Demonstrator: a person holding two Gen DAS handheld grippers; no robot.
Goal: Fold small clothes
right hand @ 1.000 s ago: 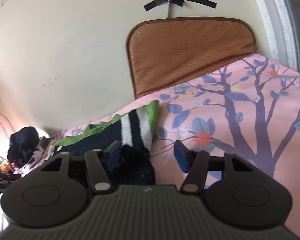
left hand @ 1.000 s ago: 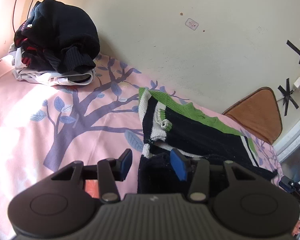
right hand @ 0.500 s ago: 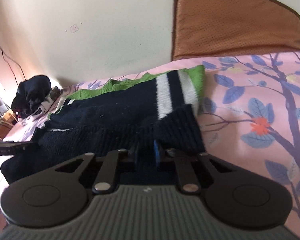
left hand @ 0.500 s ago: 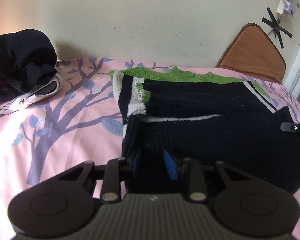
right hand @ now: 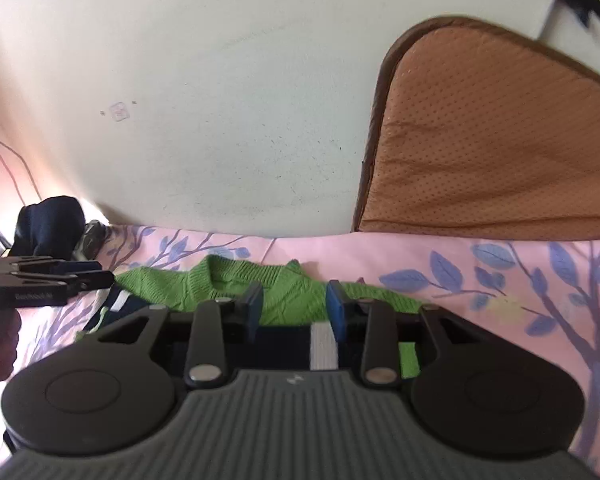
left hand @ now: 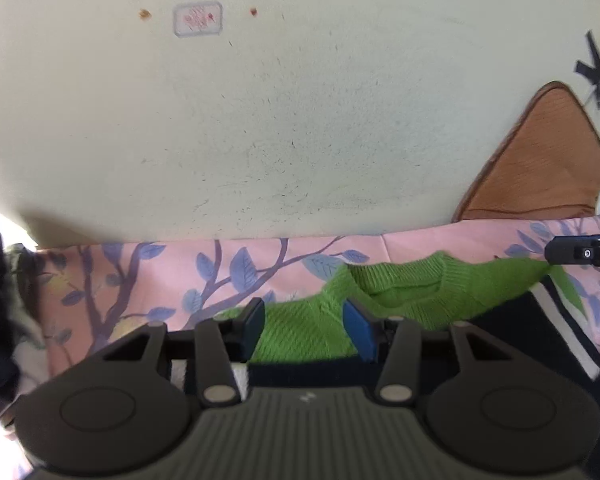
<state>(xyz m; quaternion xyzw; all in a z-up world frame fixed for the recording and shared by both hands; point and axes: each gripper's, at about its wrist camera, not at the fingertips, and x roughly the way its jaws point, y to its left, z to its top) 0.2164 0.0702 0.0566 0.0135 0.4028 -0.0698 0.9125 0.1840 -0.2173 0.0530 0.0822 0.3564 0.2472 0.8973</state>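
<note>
A knit sweater, green (left hand: 400, 296) at the shoulders and collar and black with white stripes lower down, lies on the pink bed sheet (left hand: 140, 272) near the wall. My left gripper (left hand: 305, 324) hangs over its left green shoulder. Its jaws are opening, the blue pads stand apart, and the fabric lies below them unpinched. My right gripper (right hand: 295, 310) is over the right green shoulder of the sweater (right hand: 220, 276), with a white stripe just under it. Its jaws are opening too and press on nothing. Each gripper shows in the other's view: the right gripper (left hand: 580, 252), the left gripper (right hand: 44, 280).
A brown cushion (right hand: 500, 140) leans on the wall at the right, close behind the sweater. A pile of dark clothes (right hand: 50, 224) sits at the far left of the bed. The pale wall rises right behind the collar. A hand (right hand: 0, 352) holds the left gripper.
Both grippers closed on the sweater's black lower edge, then moved forward toward the wall as far as the green shoulders. Their jaws have since parted again.
</note>
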